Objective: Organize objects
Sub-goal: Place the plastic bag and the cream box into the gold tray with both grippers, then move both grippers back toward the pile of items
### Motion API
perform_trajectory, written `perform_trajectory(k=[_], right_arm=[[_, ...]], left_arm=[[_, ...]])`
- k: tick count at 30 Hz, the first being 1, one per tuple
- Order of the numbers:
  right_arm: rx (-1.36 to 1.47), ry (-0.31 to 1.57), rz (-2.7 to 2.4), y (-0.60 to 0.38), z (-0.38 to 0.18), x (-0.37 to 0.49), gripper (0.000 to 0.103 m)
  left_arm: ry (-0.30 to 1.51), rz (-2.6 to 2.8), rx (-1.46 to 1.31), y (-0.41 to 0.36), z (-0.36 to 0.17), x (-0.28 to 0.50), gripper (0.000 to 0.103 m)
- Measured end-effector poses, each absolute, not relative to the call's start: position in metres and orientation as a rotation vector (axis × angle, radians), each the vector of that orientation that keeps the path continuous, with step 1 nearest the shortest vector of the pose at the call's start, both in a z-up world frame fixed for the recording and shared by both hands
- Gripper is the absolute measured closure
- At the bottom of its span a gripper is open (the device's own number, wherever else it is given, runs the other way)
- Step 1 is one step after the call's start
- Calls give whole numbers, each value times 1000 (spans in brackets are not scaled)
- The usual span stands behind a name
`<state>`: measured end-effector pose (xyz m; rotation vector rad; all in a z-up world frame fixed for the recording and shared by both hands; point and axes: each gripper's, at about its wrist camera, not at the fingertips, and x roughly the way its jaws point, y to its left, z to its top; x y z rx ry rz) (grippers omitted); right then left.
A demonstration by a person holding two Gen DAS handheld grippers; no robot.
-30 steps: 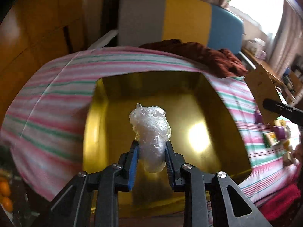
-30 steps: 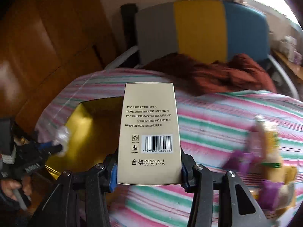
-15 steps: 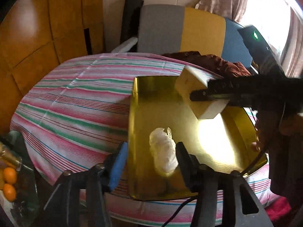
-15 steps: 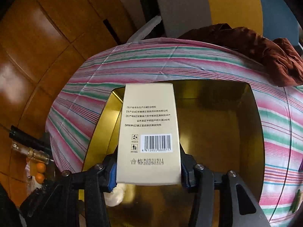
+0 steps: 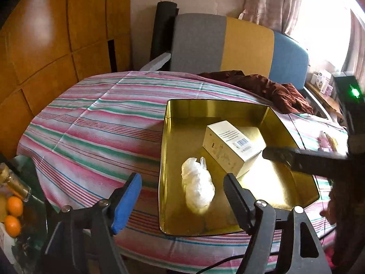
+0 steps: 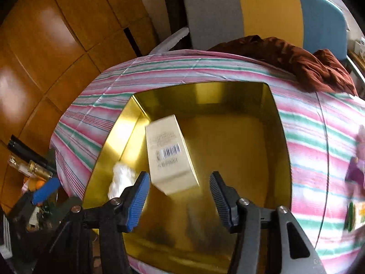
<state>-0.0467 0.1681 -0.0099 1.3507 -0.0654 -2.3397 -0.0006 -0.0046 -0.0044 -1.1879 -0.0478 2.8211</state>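
Note:
A gold tray [image 5: 164, 159] sits on the striped tablecloth. A crumpled clear plastic wad [image 5: 197, 188] lies loose on its near floor. My left gripper [image 5: 181, 196] hangs just above and in front of it, jaws opening, pads clear of the wad. A beige box with a barcode [image 5: 230, 146] rests in the tray behind the wad. In the right wrist view the box [image 6: 168, 153] is blurred, its near end between the fingertips of my right gripper [image 6: 179, 182]. Those jaws are opening and the pads do not touch it. The wad [image 6: 121, 178] lies left of the box.
A brown cloth [image 5: 269, 89] is heaped at the table's far edge before a grey, yellow and blue chair back [image 5: 228, 43]. Small snack packets [image 6: 358, 159] lie right of the tray. Oranges [image 5: 13, 214] and a bottle sit on a low stand at the left.
The left gripper let go of the plastic wad in the tray, opened and drew back. The right gripper carried the box over the tray and released it; the box now lies inside.

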Motion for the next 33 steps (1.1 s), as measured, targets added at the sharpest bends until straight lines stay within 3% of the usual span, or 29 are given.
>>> perform_trajectory(k=[8,21,33], right_arm=[[1314,-28,-2433,188,-12,-14,48],[1181,102,-2551,189,-2,9,48],[1188,68,-2578,207,-2,11,48]], left_arm=[[-13,2882,-1134,-3,2,9,20],[43,2878,-1110,14,4,18,20],[95,2876,-1080,31,7,22,20]])
